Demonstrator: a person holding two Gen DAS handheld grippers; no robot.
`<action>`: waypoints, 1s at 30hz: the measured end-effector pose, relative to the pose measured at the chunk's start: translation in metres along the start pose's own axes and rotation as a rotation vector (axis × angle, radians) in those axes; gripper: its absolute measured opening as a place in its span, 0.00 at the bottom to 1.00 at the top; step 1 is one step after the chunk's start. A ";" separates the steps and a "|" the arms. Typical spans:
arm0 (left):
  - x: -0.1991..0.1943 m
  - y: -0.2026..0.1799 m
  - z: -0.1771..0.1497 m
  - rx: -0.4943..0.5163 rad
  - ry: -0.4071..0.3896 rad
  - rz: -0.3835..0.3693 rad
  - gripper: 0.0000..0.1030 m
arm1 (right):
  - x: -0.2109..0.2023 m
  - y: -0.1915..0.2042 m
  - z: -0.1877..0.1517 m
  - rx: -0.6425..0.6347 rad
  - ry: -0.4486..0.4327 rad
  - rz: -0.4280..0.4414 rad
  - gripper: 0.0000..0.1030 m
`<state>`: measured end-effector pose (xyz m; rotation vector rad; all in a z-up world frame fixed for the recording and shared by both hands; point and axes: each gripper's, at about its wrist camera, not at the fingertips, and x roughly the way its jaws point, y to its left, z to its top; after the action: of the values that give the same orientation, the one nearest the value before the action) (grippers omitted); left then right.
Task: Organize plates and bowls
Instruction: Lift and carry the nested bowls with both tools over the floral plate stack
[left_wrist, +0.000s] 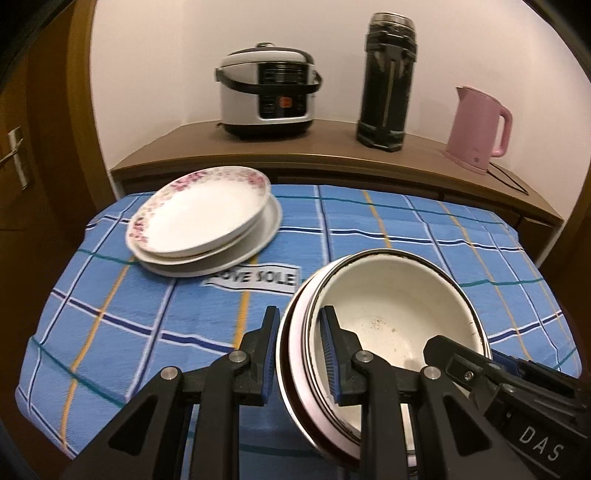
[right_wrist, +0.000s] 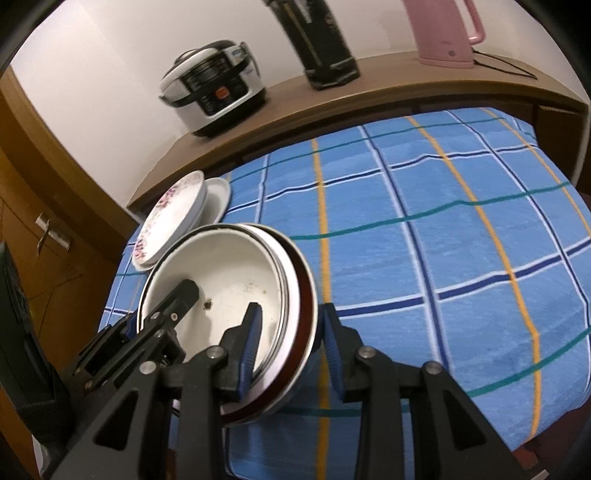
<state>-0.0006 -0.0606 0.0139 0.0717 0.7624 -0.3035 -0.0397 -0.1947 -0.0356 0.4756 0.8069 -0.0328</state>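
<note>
Nested white enamel bowls with dark rims sit clamped between both tools: my left hand-held gripper pinches their left rim, my right hand-held gripper their right rim, over the blue checked cloth near its front edge. I read "LOVE SOLE" on the cloth's white label, "DAS" on the right tool. Floral white plates are stacked at the far-left corner.
</note>
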 end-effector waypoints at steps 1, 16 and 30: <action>0.000 0.004 0.000 -0.007 0.001 0.007 0.24 | 0.002 0.003 0.000 -0.006 0.004 0.005 0.32; -0.009 0.056 -0.001 -0.080 -0.006 0.090 0.24 | 0.028 0.048 -0.003 -0.089 0.049 0.075 0.32; -0.013 0.089 0.003 -0.128 -0.020 0.143 0.25 | 0.044 0.086 -0.002 -0.152 0.062 0.113 0.33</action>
<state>0.0186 0.0270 0.0206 0.0019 0.7513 -0.1185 0.0070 -0.1103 -0.0339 0.3789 0.8351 0.1475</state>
